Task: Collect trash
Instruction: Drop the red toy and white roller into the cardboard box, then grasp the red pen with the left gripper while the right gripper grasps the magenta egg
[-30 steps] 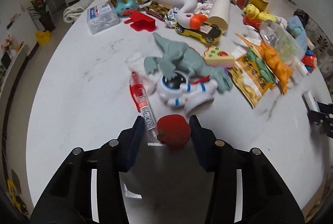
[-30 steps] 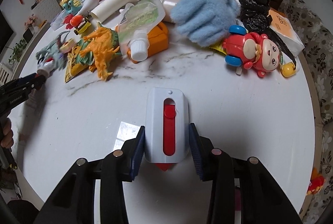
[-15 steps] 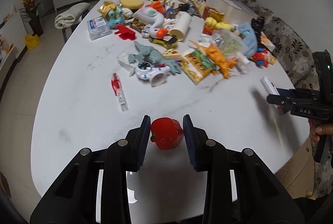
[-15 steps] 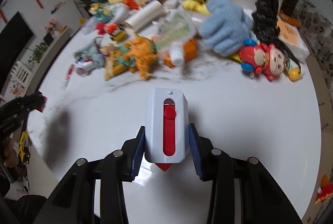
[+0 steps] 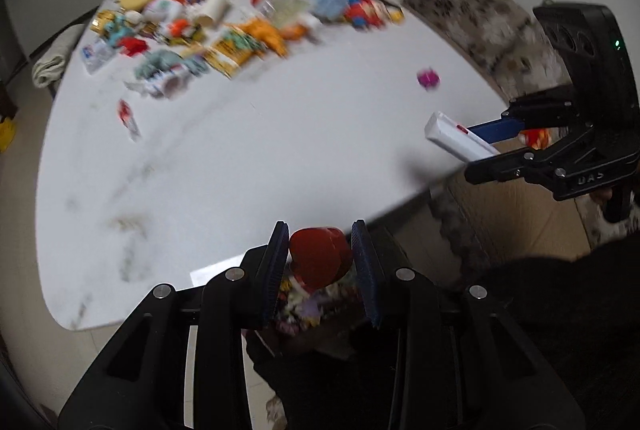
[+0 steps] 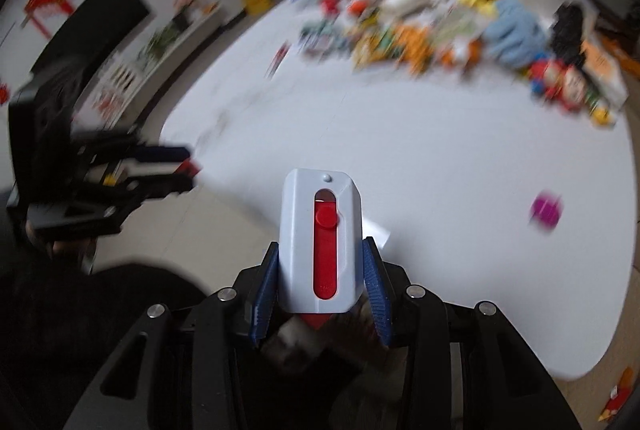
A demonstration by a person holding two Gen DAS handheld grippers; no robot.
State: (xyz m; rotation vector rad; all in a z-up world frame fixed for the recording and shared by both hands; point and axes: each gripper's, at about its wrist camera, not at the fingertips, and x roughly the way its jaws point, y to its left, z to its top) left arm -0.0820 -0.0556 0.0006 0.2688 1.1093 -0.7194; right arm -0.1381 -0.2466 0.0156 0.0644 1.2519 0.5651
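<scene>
We see the white tabletop (image 5: 224,158) filling most of both views, its far end, at the top of each frame, heaped with toys, wrappers and packets, all blurred; the near half is bare apart from a small pink thing (image 6: 546,210) at the right of the right wrist view. Below the tabletop's near edge, at the bottom of the left wrist view, lies something dark with colourful scraps showing in it (image 5: 300,304), which we take for the trash bag, though the blur leaves us unsure. The right gripper (image 6: 320,278) is clenched on a white and red box cutter (image 6: 320,242), its fingers pressing both flanks; in the left wrist view it shows at the right, over the tabletop's edge. The left gripper (image 5: 320,262) has a red cap-like piece (image 5: 320,258) between its fingers, which are opening; one side looks to touch and a thin gap shows on the other. So we judge the step in hand to be the carry and drop: both pieces are off the tabletop and over the bag. Next we need the left fingers to spread until the red piece falls in, then the right to release, each centred over the opening.
</scene>
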